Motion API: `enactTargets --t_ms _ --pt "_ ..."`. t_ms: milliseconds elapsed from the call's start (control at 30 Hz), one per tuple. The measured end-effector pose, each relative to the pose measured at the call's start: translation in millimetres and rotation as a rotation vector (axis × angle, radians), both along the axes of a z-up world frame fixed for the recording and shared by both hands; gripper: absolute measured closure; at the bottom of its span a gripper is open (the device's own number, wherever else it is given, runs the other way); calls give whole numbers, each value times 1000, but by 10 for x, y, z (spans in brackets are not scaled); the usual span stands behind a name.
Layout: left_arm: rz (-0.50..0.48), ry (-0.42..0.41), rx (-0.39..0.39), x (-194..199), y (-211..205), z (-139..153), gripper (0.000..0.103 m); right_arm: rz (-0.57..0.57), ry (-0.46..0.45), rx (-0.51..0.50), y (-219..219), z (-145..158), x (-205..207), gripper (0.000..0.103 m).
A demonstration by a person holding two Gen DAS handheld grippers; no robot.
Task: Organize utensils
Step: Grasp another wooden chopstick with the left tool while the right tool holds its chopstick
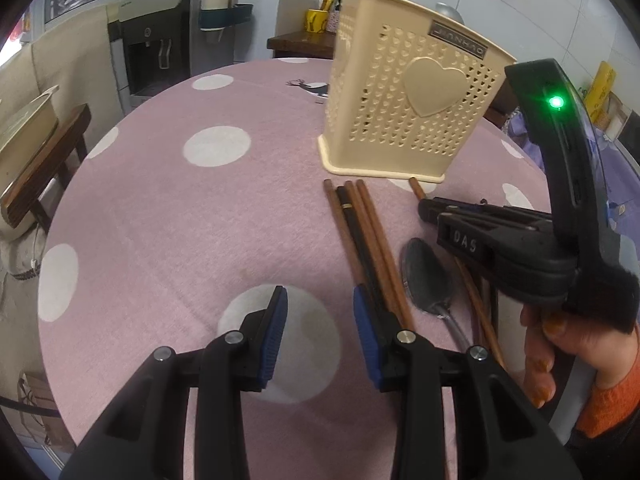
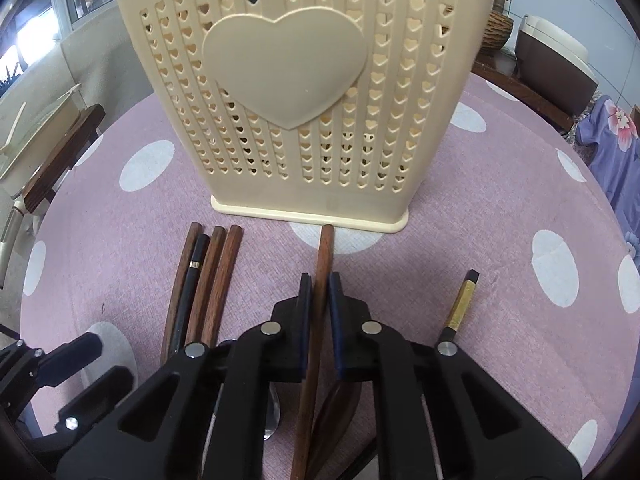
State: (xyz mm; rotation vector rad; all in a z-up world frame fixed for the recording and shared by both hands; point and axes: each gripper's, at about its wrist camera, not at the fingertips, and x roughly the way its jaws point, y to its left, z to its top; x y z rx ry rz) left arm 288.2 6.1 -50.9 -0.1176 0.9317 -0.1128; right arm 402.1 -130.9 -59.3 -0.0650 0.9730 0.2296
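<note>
A cream perforated utensil holder [image 1: 404, 104] with a heart on its side stands on the pink polka-dot table [image 1: 160, 208]; it fills the right wrist view [image 2: 288, 92]. Several brown and black chopsticks [image 1: 360, 236] lie in front of it, with a metal spoon [image 1: 426, 276] beside them. My left gripper [image 1: 320, 316] is open and empty, just left of the chopsticks. My right gripper [image 2: 320, 296] is shut on a single brown chopstick [image 2: 322, 256] that points at the holder's base. A black and gold chopstick [image 2: 462, 304] lies to its right.
A wooden chair [image 1: 44, 168] stands at the table's left edge. A water dispenser [image 1: 156, 48] and a side table with a yellow mug [image 1: 318, 20] are behind. Purple flowered cloth [image 2: 612, 148] hangs at the right.
</note>
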Motion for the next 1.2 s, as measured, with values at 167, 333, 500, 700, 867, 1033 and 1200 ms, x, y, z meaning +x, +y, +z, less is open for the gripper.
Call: enactTargets --t_ms 167,333,500,700,867,1033,1200 --pt "-16 15 7 83 -141 -61 68 4 -3 8 -33 11 -31 94" --pt "7 -1 59 61 -122 -109 67 4 -4 20 -68 14 -47 94" --pt "56 13 34 81 111 -85 67 0 -8 18 -71 19 -54 94" --pt "18 -15 28 169 -74 -5 67 -5 -6 26 -65 12 -55 94" --pt "35 -19 99 126 -146 -118 64 -5 0 38 -97 21 -41 94" --pt "81 -7 77 83 76 -103 63 -6 -3 36 -103 27 -43 94" --pt "121 8 48 215 130 -78 63 -13 -3 34 -99 28 -47 94"
